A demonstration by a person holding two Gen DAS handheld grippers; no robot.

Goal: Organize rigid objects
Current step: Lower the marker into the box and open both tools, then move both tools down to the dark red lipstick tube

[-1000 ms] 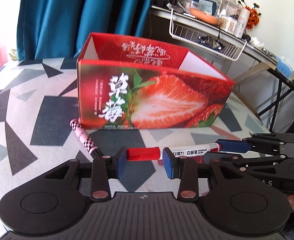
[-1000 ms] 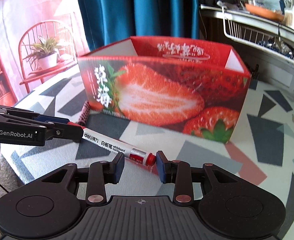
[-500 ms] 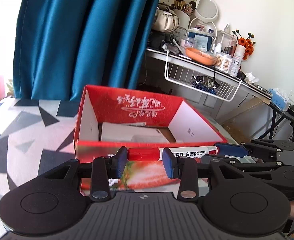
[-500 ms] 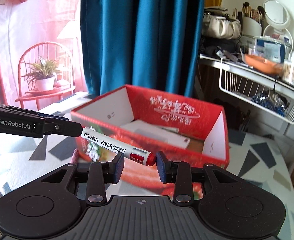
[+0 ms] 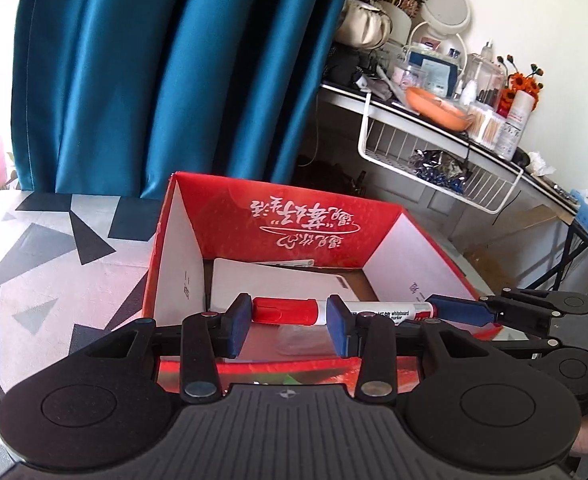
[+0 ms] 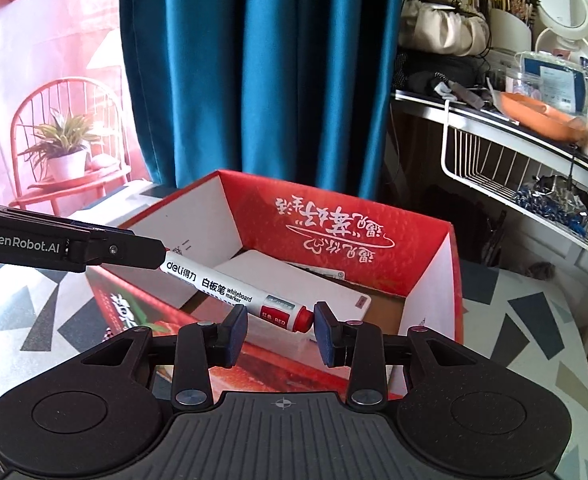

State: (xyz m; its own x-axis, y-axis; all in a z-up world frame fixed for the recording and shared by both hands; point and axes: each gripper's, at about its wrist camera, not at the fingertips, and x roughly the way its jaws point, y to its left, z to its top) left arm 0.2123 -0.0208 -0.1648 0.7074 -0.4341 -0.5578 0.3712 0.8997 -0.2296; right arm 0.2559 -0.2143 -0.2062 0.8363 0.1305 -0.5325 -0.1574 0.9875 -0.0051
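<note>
Left wrist view: your whiteboard marker (image 5: 333, 311) hangs level over the open strawberry box (image 5: 286, 216), above a white flat item (image 5: 278, 280) on its floor. Your left gripper (image 5: 288, 322) is clamped lengthwise on the red cap. Your right gripper (image 6: 280, 330) clamps the marker's opposite end, its pads set narrow. The box sits on a patterned table (image 5: 34, 264).

Marker (image 5: 373, 311): we see it above the open box (image 5: 278, 216), crosswise between both grippers
Box: on the counter (image 5: 46, 264), before the curtain (image 5: 166, 64)
In the box: a flat card (image 5: 278, 284) on its floor
Shelf (image 5: 425, 116): right of the curtain, a wire basket (image 5: 433, 160) beneath it
</note>
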